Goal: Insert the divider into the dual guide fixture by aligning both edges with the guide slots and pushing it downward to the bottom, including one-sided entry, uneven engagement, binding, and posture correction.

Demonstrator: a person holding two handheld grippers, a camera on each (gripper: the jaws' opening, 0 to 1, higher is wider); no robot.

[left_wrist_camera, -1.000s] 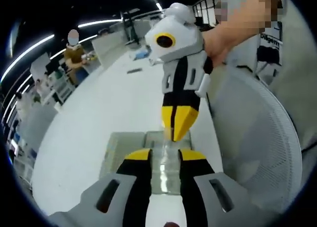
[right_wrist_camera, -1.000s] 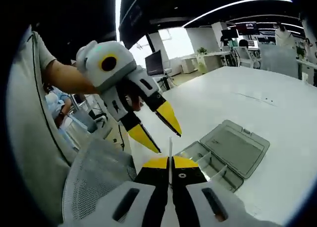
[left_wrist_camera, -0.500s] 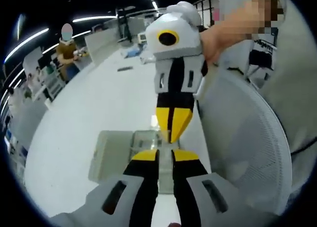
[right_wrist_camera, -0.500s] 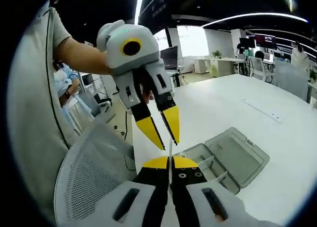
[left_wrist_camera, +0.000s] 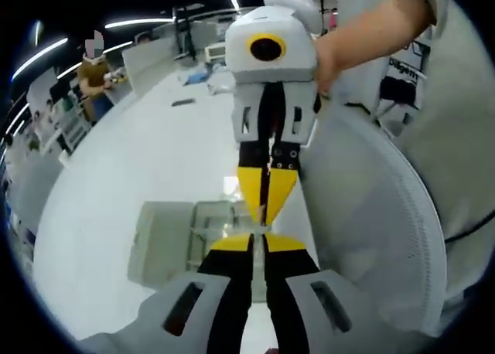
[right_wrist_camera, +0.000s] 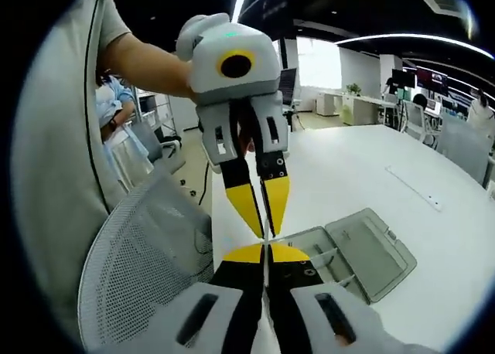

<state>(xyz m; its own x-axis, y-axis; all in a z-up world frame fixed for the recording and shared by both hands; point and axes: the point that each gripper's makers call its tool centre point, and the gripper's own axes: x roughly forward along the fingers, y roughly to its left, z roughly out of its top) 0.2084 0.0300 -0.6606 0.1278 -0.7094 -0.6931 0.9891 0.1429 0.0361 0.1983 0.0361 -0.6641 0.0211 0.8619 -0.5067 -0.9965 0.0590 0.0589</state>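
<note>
A thin clear divider (right_wrist_camera: 265, 236) is held edge-on in the air between both grippers. My right gripper (right_wrist_camera: 265, 253) is shut on its near edge. My left gripper (right_wrist_camera: 264, 226) comes down from above, yellow tips pinched on the opposite edge. In the left gripper view, my left gripper (left_wrist_camera: 259, 243) has its jaws drawn in to a narrow slit around the divider (left_wrist_camera: 264, 227), meeting the right gripper (left_wrist_camera: 265, 213) tip to tip. The grey guide fixture (right_wrist_camera: 313, 246), a box with its lid (right_wrist_camera: 375, 246) folded open, lies on the white table (right_wrist_camera: 371, 168) below; the fixture (left_wrist_camera: 193, 230) sits behind the jaws.
A white mesh chair back (left_wrist_camera: 379, 230) stands beside the table edge, close under the grippers; the chair back (right_wrist_camera: 147, 253) is at the left here. The person's forearm (left_wrist_camera: 363, 37) and shirt are near. Another person (left_wrist_camera: 93, 68) works at a far desk.
The left jaws have closed from wide open down onto the divider. Both grippers turned to face each other in line, tips now meeting above the fixture.
</note>
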